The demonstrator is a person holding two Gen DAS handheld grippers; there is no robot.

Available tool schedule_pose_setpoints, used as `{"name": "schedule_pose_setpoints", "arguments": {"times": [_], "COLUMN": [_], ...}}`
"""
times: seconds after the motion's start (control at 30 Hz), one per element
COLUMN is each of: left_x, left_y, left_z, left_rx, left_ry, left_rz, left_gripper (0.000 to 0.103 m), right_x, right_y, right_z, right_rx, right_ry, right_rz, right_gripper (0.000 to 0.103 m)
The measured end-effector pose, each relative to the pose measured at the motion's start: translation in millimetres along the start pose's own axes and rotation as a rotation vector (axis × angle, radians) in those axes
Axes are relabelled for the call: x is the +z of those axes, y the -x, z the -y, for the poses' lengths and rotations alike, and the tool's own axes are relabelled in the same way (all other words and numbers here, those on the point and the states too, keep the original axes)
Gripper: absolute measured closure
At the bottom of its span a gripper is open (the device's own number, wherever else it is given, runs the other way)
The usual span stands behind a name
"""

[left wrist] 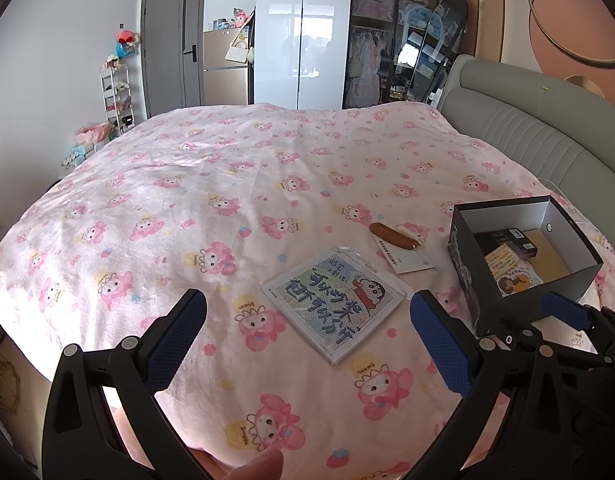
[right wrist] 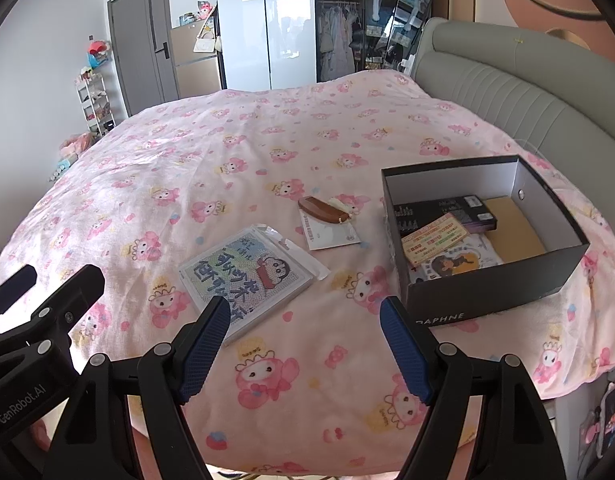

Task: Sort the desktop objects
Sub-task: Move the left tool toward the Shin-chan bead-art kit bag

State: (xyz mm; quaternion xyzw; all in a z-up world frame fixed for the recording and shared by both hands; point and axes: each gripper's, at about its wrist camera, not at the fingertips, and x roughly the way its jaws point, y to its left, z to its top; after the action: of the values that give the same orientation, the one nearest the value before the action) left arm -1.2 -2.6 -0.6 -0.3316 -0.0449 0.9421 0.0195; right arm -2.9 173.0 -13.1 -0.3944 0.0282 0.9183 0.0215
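Left wrist view: left gripper point(left wrist: 307, 340) low over the bed point(left wrist: 187, 208), blue-padded fingers point(left wrist: 175, 340) spread wide apart, nothing between them. Just ahead, flat on the pink cartoon-print cover, a square cartoon-printed pack point(left wrist: 336, 300) in a clear sleeve. Beyond that, a brown wooden comb point(left wrist: 395, 236) lying across a white card point(left wrist: 407, 254), apart from the pack. Off to the right, an open black shoebox point(left wrist: 523, 256) resting on the cover near the grey padded headboard point(left wrist: 527, 136); inside, a dark flat carton, a pink-and-yellow leaflet and a sticker sheet over a tan bottom. Right gripper point(left wrist: 563, 316) visible at the right edge, just beside the near wall of the box, not touching it as far as can be told.

Right wrist view: right gripper point(right wrist: 305, 344) also hovering above the bed point(right wrist: 167, 160), fingers point(right wrist: 405, 354) held well apart and empty. Left finger tip over the near corner of the pack point(right wrist: 245, 276); contact impossible to judge. Comb point(right wrist: 321, 210) and card point(right wrist: 333, 234) farther on, between pack and shoebox point(right wrist: 495, 288). Box interior shown more plainly: dark carton point(right wrist: 447, 210) at the back, leaflet point(right wrist: 435, 238) leaning over it, sticker sheet point(right wrist: 451, 262) nearest the front wall. Left gripper point(right wrist: 35, 292) at the left edge, pads parted. Wardrobe point(right wrist: 347, 20) and grey door point(right wrist: 141, 44) behind the bed.
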Motion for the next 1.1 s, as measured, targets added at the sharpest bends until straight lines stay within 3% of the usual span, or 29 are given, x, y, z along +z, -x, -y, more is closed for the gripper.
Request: {"name": "schedule_pose_setpoints", "arguments": {"times": [0.13,0.27,0.6,0.9,1.1], "left_x": [6.9,-0.7,-2.0,-8.7,-13.8], "left_y": [-2.0,4.8,-2.4,-22.9,-42.3], "left_z": [-12.3,-8.3,-1.7,-11.3,-17.8], "left_rx": [-0.046,-0.033,-0.064,-0.082,-0.053], "left_ry": [0.040,0.002,0.003,0.027,0.030], "left_rz": [-0.019,0.024,0.017,-0.035,-0.072], "left_gripper": [0.000,0.000,0.000,0.008,0.009], "right_x": [2.9,5.6,5.4,-1.0,-7.3], "right_y": [-4.8,-4.4,8.5,-17.6,-47.8], "right_z": [7.8,9.0,4.9,7.6,8.0], "right_rx": [0.019,0.025,0.077,0.136,0.124], "right_ry": [0.001,0.015,0.012,0.017,0.031], "right_rz": [0.008,0.024,0.092,0.015,-0.062], "right_gripper": [0.027,0.027,0.027,0.027,0.028]}}
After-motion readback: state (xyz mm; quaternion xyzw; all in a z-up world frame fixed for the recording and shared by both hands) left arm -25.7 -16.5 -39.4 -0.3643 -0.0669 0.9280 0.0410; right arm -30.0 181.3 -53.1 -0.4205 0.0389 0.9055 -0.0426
